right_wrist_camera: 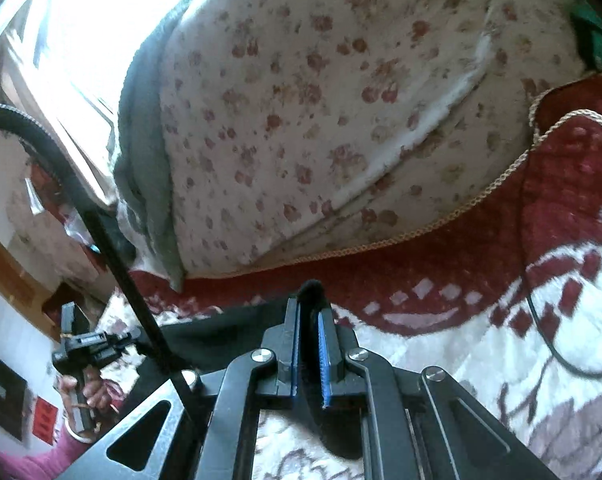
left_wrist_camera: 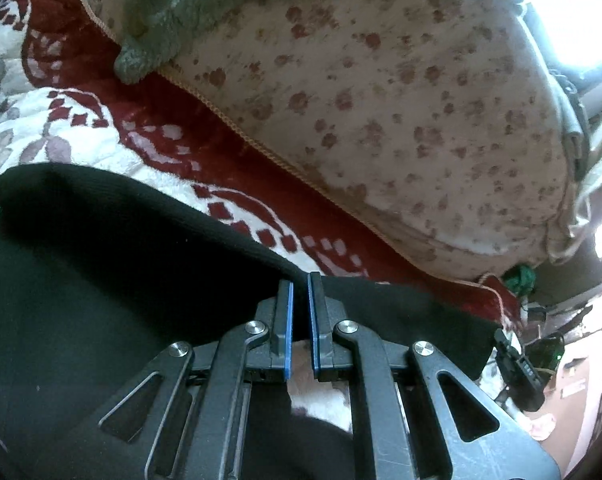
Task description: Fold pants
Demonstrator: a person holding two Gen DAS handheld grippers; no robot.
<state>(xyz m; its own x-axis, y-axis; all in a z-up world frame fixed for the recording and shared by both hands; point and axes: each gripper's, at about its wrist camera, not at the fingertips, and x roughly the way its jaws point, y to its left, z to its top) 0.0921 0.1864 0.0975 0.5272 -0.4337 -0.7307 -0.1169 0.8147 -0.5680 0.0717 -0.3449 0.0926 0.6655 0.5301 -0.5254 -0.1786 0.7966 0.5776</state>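
A bed (left_wrist_camera: pixel 81 136) carries everything here, covered by a thick red-and-white patterned blanket (right_wrist_camera: pixel 501 320). Along its far edge lies a large cream floral pillow (left_wrist_camera: pixel 401 120), with a grey knitted cloth (left_wrist_camera: pixel 173 12) draped over the pillow's top.

The black pants (left_wrist_camera: pixel 101 280) lie on the blanket at the near edge of the bed, spread across the lower part of the left wrist view, with one rounded end towards the left. Their upper edge is lifted off the blanket where the two claws have it.

The left claw (left_wrist_camera: pixel 299 280) is pressed together and pinches that black edge between its blue pads. In the right wrist view the right claw (right_wrist_camera: pixel 310 300) is likewise closed on a small bunched tuft of the black fabric, which pokes up past its tips. A black strap (right_wrist_camera: pixel 101 232) crosses that view on the left, and below it the person's hand (right_wrist_camera: pixel 85 390) grips the handle of the other tool, above a pink sleeve (right_wrist_camera: pixel 41 460).

The pants look like a soft, ribbed knit: light, limp and with no stiffness of their own, so whatever is not held will likely sag and drag on the plush blanket. They do not seem slippery or fragile, though a thin pinch could slide out under tension. Holding them at two points well apart along one edge, as now, should keep that edge straight for a fold; corners or the waistband would be the surest places.
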